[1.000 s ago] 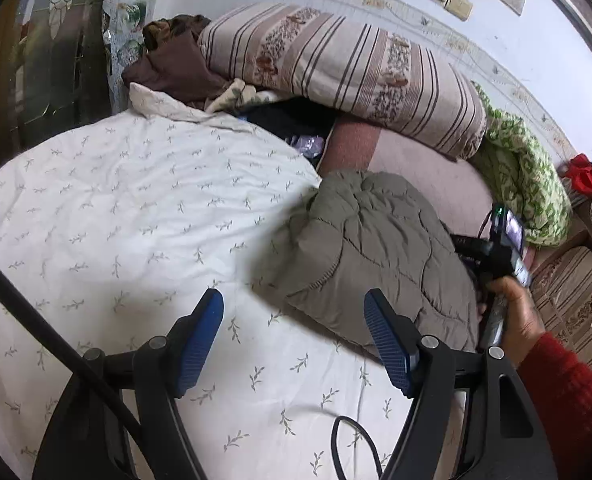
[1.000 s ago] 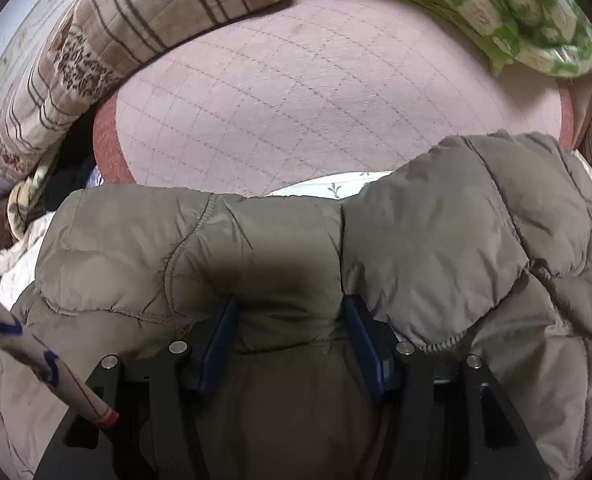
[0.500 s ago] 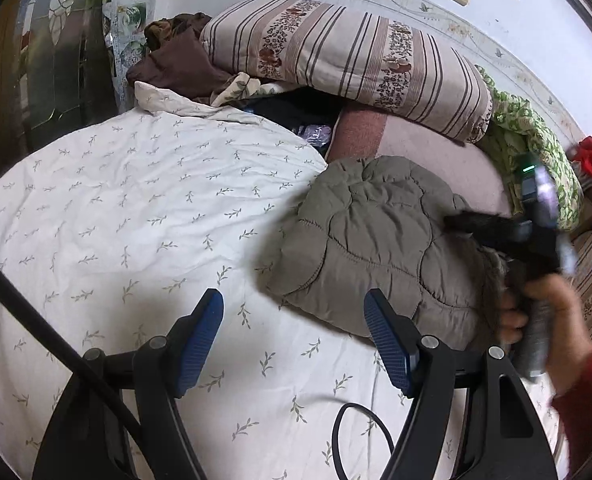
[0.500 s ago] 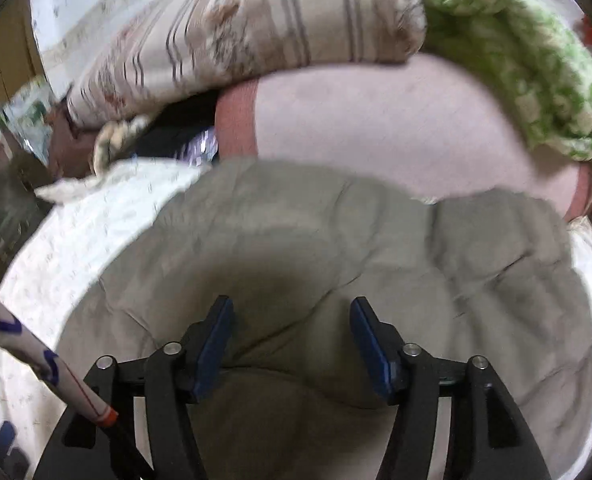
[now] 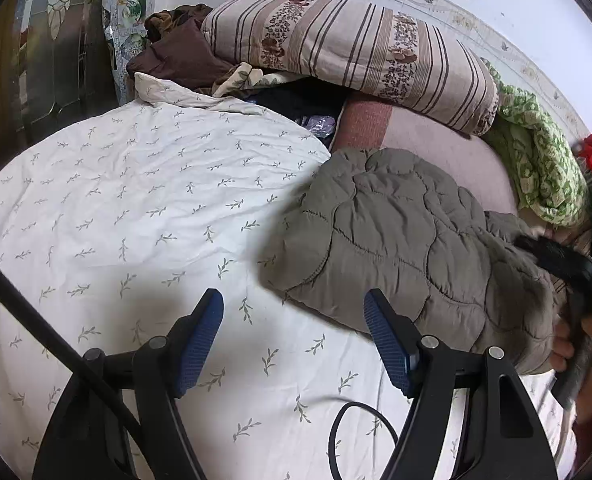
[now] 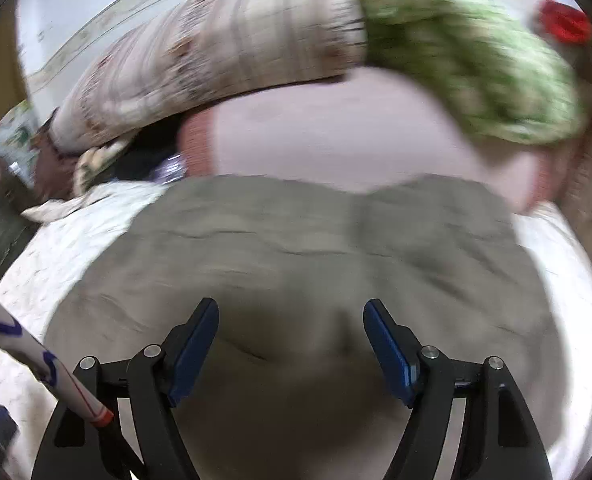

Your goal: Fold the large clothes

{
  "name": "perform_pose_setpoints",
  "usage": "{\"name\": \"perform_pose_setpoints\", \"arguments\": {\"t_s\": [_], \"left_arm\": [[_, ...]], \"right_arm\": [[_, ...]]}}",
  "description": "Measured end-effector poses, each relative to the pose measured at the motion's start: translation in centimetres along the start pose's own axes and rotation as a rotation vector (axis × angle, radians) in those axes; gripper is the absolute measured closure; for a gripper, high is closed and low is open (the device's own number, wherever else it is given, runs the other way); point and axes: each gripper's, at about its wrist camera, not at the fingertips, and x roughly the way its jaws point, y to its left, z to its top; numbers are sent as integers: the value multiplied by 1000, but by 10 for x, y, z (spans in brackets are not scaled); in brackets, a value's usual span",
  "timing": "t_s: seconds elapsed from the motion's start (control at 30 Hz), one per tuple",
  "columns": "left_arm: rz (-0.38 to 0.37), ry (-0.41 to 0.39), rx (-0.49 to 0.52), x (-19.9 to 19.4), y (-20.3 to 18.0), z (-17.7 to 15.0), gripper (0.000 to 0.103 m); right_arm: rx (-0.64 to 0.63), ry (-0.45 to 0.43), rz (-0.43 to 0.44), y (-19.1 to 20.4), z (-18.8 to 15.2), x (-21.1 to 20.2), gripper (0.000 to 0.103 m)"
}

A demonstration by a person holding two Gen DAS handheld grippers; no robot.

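Note:
An olive-grey quilted jacket point(image 5: 408, 240) lies folded in a bundle on the white leaf-print bed cover point(image 5: 136, 208); it also shows in the blurred right wrist view point(image 6: 304, 256). My left gripper point(image 5: 292, 336) is open and empty above the cover, just left of the jacket's near edge. My right gripper point(image 6: 292, 344) is open and empty, held above the jacket; its jaws stand wide apart. In the left wrist view the right tool point(image 5: 564, 264) and the hand holding it are at the jacket's right side.
A striped bolster pillow point(image 5: 360, 52) lies at the bed's head, with brown clothes point(image 5: 180, 52) to its left and a green patterned blanket point(image 5: 540, 160) to its right. A pink mattress pad point(image 5: 436, 144) lies behind the jacket. A cable point(image 5: 360, 436) loops near my left gripper.
My right gripper let go of the jacket fold, opened wider and pulled back and up. The jacket now lies flat. My left gripper stayed open and shifted only slightly.

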Motion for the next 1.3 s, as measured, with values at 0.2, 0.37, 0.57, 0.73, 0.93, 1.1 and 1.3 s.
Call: {"name": "perform_pose_setpoints", "arguments": {"t_s": [0.2,0.37,0.57,0.73,0.93,1.1,1.3], "left_arm": [[21,30,27,2,-10,-6,31],[9,-8,31,-19,-15,-4,31],[-13,7,27,-10,-24,29,31],[74,115,101,58,-38,57,31],[126,291,57,128,-29,46,30],[34,257,15,97,-18,49,31],[-45,237,-120,80,26,49,31]], "right_arm": [[108,109,-9,-72,-25,36,14],[166,70,26,-82,-28,-13,14],[172,15,-25,-124,-49,-57,20],[183,136,-107,-153,-65,-19,36],[340,191,-33,-188,-67,14,23],[442,141,74,-212,-69,-13,22],[591,117,211,-244,-119,-68,18]]}}
